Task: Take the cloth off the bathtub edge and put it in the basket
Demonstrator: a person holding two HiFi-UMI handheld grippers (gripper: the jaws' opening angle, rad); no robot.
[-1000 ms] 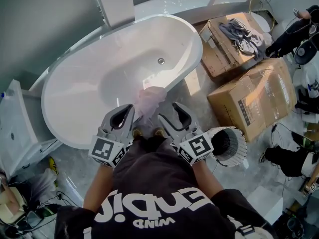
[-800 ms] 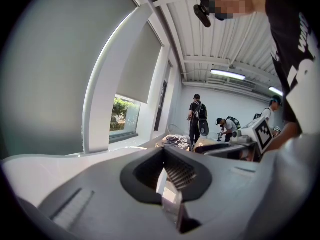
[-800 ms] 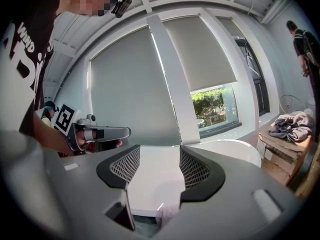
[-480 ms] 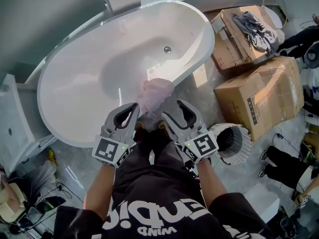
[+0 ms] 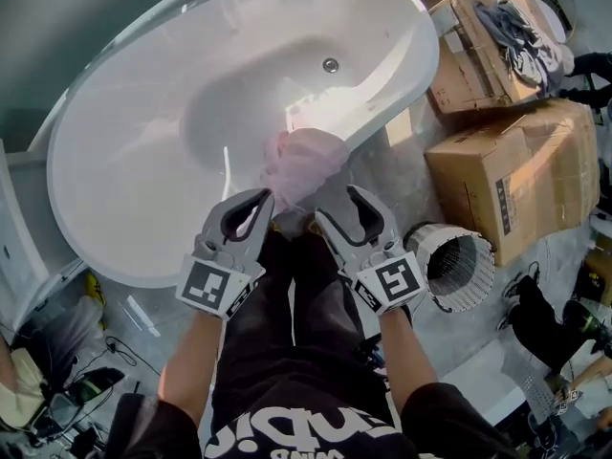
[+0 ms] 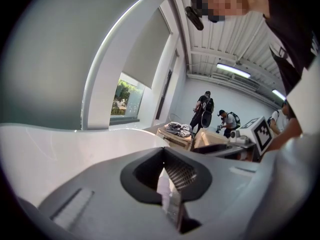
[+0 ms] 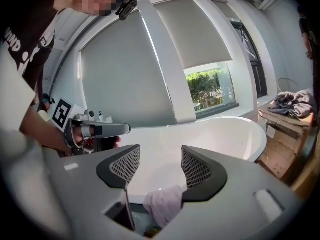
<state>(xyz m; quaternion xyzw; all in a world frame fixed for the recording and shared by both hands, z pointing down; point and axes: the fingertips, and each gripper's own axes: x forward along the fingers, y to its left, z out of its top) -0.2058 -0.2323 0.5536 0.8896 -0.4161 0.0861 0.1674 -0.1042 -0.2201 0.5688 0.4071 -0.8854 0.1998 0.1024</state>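
Observation:
A pink cloth (image 5: 304, 163) hangs over the near rim of the white bathtub (image 5: 143, 161). Both grippers hover side by side just short of it, above the person's legs. My left gripper (image 5: 256, 202) is left of the cloth's lower end; in the left gripper view its jaws (image 6: 164, 151) meet with nothing gripped. My right gripper (image 5: 356, 202) is right of the cloth, open. In the right gripper view the cloth (image 7: 165, 206) lies below and just beyond the open gripper (image 7: 160, 165), not between its pads. A white perforated basket (image 5: 475, 290) stands on the floor to the right.
Two cardboard boxes (image 5: 516, 180) stand right of the tub; the farther one carries grey clothes (image 5: 526, 32). Cables and gear lie on the floor at lower left (image 5: 67, 390). People stand far back (image 6: 204, 109).
Both grippers have sunk toward the tub rim and sit closer to the cloth. The tub and cloth fill more of the head view. Jaw openings look unchanged.

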